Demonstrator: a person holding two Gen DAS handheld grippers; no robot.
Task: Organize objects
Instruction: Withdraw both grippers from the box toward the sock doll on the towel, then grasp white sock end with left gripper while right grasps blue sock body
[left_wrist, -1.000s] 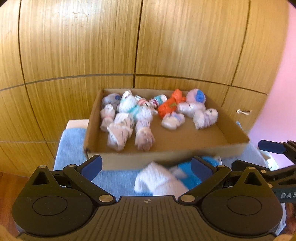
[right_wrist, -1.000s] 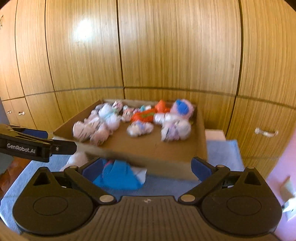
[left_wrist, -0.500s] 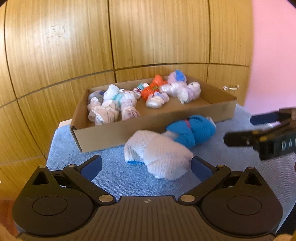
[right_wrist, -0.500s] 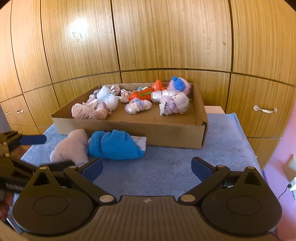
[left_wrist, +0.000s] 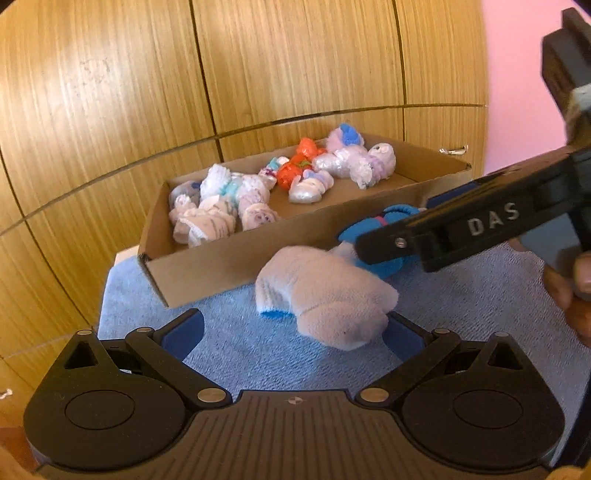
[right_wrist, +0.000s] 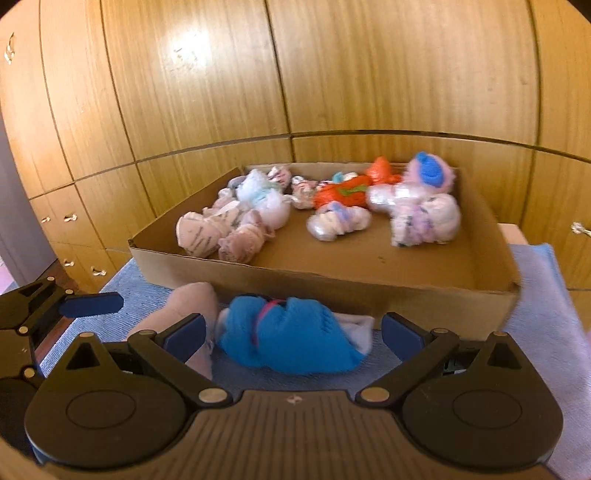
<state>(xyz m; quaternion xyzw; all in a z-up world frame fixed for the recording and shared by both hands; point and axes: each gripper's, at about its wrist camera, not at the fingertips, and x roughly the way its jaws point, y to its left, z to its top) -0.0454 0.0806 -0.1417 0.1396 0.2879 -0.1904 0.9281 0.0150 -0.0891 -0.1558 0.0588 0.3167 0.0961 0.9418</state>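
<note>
A blue rolled sock bundle (right_wrist: 291, 338) lies on the blue towel (right_wrist: 546, 317) in front of the cardboard box (right_wrist: 332, 282). My right gripper (right_wrist: 293, 332) is open, with the blue bundle between its fingers. A pale pink fuzzy sock bundle (left_wrist: 328, 299) lies just left of it. My left gripper (left_wrist: 293, 332) is open, with the pink bundle near its right finger. In the left wrist view the right gripper (left_wrist: 424, 236) reaches over the blue bundle (left_wrist: 373, 225). The box (left_wrist: 229, 258) holds several rolled sock bundles (left_wrist: 221, 206).
Wooden cabinet doors (right_wrist: 332, 74) stand close behind the box. The towel (left_wrist: 461, 321) covers the surface under both grippers. A pink wall (left_wrist: 524, 74) is at the right. The left gripper (right_wrist: 55, 306) shows at the left edge of the right wrist view.
Both grippers have moved in toward the two bundles on the towel. The right gripper now straddles the blue bundle; the left gripper has come closer to the pink one.
</note>
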